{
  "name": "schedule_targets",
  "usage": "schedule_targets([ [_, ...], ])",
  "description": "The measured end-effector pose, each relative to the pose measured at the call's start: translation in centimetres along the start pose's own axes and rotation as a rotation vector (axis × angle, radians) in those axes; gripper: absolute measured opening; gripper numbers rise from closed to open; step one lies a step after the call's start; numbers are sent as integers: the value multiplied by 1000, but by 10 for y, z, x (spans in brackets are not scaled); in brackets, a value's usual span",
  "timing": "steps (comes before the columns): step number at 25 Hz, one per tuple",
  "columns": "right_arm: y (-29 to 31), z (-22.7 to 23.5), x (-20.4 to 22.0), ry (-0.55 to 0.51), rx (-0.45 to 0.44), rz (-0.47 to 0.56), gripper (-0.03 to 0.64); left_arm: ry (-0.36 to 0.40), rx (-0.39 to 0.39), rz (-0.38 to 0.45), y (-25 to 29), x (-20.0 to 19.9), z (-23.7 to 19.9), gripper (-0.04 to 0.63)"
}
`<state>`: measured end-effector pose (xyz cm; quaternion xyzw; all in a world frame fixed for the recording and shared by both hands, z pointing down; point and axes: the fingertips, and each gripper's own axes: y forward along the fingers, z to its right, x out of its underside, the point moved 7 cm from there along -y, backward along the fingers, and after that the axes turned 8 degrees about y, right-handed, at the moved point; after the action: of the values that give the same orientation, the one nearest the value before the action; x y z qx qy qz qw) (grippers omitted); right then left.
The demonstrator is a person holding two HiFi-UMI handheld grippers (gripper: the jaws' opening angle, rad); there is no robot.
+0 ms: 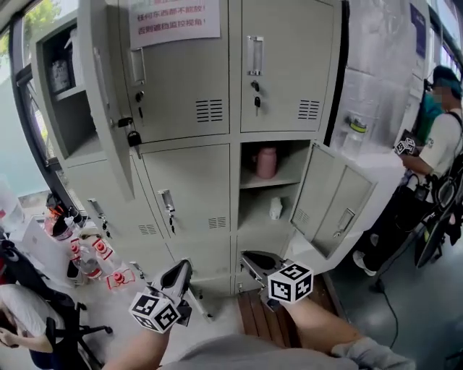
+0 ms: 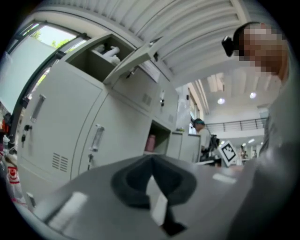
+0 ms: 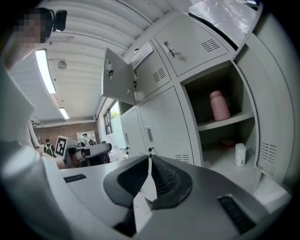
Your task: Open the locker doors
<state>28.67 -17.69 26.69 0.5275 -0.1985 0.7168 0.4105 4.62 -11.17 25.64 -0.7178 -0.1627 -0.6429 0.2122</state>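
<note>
1. Facing a grey bank of lockers (image 1: 233, 141), seen from close by and from above.
2. Two doors open already: the upper-left door (image 1: 105, 94), swung out from its compartment, and the middle-right door (image 1: 334, 199), hanging wide to the right.
3. In the open middle-right compartment: a pink bottle (image 1: 266, 162) upright on the shelf (image 1: 249, 182), and a small white container (image 1: 275, 208) on the level below.
4. Closed: the top-middle door (image 1: 181, 79) with a paper notice (image 1: 173, 18) stuck across its top, the top-right door (image 1: 286, 72) with a key (image 1: 256, 101) hanging from the lock, and the middle door (image 1: 192, 188) just left of the open compartment.
5. Left gripper (image 1: 179, 274) low in the head view, in front of the bottom row, clear of every door. Jaws together at the tips, nothing between them.
6. Right gripper (image 1: 255, 261) just beside it, also touching no door. Jaws drawn together, holding nothing.
7. At the far right, a person (image 1: 443, 137) standing past the open middle-right door. At the far left, plastic bottles (image 1: 90, 256) with red labels, standing in a cluster.
</note>
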Motion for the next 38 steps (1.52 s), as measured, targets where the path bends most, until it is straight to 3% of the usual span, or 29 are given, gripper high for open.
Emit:
schedule_targets([
  [4, 10, -23, -29, -5, -15, 43, 18, 45, 31, 22, -14, -22, -5, 5],
  [9, 21, -41, -49, 4, -19, 114, 8, 35, 30, -2, -32, -33, -22, 5],
  [38, 28, -43, -47, -36, -46, 67, 6, -40, -28, 17, -47, -36, -30, 5],
])
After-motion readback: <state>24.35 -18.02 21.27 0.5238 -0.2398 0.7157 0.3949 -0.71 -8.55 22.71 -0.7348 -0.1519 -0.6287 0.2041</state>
